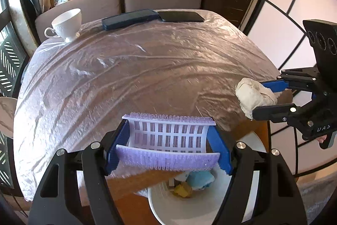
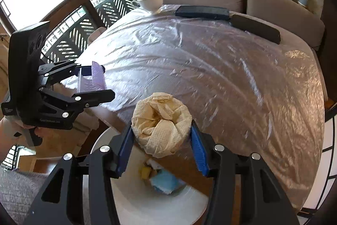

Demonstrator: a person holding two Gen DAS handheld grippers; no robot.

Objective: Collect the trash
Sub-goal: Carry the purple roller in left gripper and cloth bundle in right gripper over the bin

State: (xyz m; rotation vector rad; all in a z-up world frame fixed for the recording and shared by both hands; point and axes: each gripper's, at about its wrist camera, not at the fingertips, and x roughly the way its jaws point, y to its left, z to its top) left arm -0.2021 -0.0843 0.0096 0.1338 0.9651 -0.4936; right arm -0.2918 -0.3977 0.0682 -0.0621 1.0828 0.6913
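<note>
Over the near edge of the plastic-covered table [image 1: 147,69], above the white bin [image 2: 147,206], the left gripper [image 1: 168,140] is clamped on a purple-and-white hair roller [image 1: 168,136]. Beside it the right gripper [image 2: 161,136] squeezes a crumpled paper towel [image 2: 162,121]. A teacup [image 1: 67,23] and two phones [image 1: 130,18] sit at the far edge.

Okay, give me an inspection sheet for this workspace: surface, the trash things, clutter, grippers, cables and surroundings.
Surface: round table under wrinkled clear plastic film.
Job's things: white-and-purple bristled plastic piece held at the near edge; crumpled paper wad held beside it; white bin below the table edge with yellow and blue scraps inside.
Clutter: white teacup at the far left; blue case and black case at the far edge.
Grippers: left gripper shut on the plastic piece; right gripper shut on the wad; both above the bin's side of the table.
Cables: nothing seen.
Surroundings: grey chairs, shelf with photos and books, window, dark cabinet.
</note>
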